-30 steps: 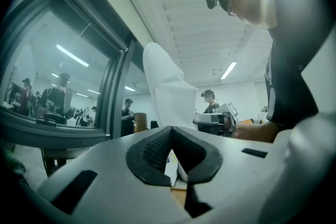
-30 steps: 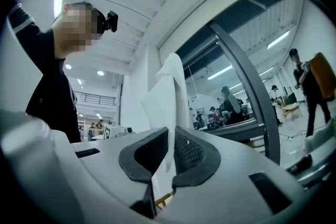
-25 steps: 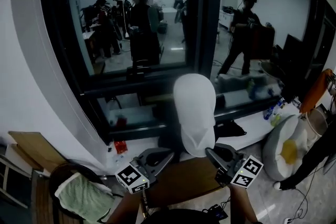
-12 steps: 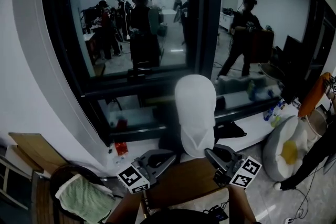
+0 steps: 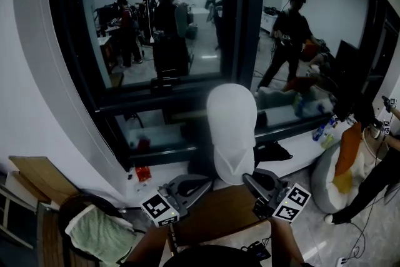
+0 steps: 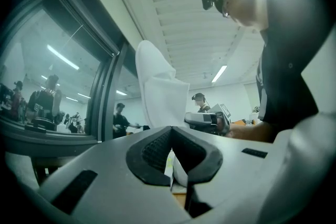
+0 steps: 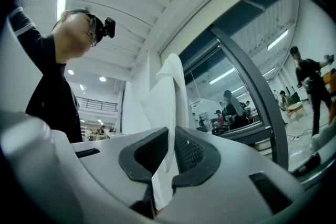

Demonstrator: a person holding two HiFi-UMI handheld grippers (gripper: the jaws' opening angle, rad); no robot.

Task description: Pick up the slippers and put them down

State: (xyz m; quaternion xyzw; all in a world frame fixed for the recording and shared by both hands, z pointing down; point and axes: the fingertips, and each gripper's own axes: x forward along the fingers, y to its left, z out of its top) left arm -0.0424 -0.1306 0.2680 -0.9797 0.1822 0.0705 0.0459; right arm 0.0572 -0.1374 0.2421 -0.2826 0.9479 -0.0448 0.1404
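Observation:
A white slipper (image 5: pixel 231 128) stands upright in the air in front of the dark window, toe end up. My left gripper (image 5: pixel 203 182) comes at its lower edge from the left, and my right gripper (image 5: pixel 250 179) from the right. In the right gripper view the slipper (image 7: pixel 168 97) rises out of the shut jaws of my right gripper (image 7: pixel 171 136), pinched between the pads. The left gripper view shows the slipper (image 6: pixel 156 86) above my left gripper (image 6: pixel 171 134), whose jaws are shut on a white edge of it. No second slipper is in view.
A dark-framed window (image 5: pixel 244 22) fills the background, with a white sill (image 5: pixel 294 150) below it. A brown board (image 5: pixel 219 212) lies under the grippers. A chair with a green cloth (image 5: pixel 100 234) stands at lower left. An egg-shaped cushion (image 5: pixel 322 181) and a person (image 5: pixel 375 178) are at right.
Both grippers and the slipper have stayed where they were. At the right edge, a person and an orange cloth have shifted down towards the cushion.

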